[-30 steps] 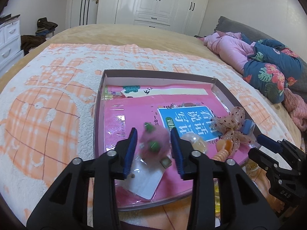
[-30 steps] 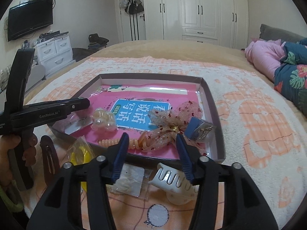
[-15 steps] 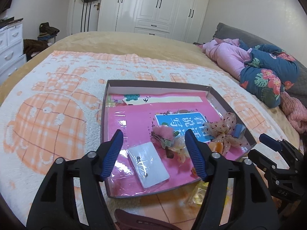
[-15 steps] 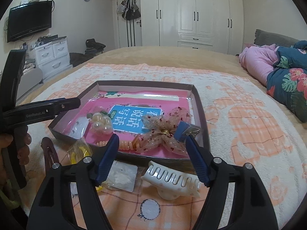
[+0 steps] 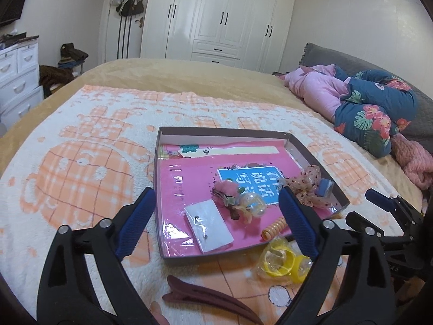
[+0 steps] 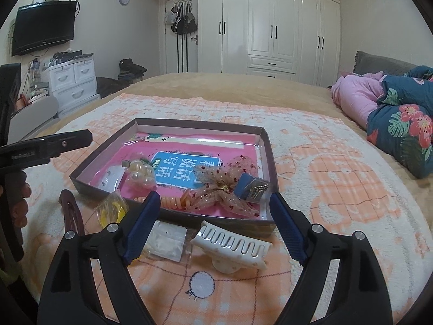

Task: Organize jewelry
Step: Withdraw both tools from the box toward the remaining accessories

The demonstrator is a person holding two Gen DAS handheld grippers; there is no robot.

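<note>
Resting in tray (image 5: 319,159), released pink fuzzy clip (image 5: 224,189)

Two low wrist views across the bed, both near the tray (image 5: 319,159).

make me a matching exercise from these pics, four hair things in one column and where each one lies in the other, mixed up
Things:
1. white claw clip
2. sheer bow
3. dark red clip
4. fluffy pink clip

Places:
A. inside the box, partly on the blue label
B. on the blanket, just in front of the box's near wall
C. inside the box, beside the small blue box
D. on the blanket at the near left, outside the box

Pairs: 1-B, 2-C, 3-D, 4-A
</note>
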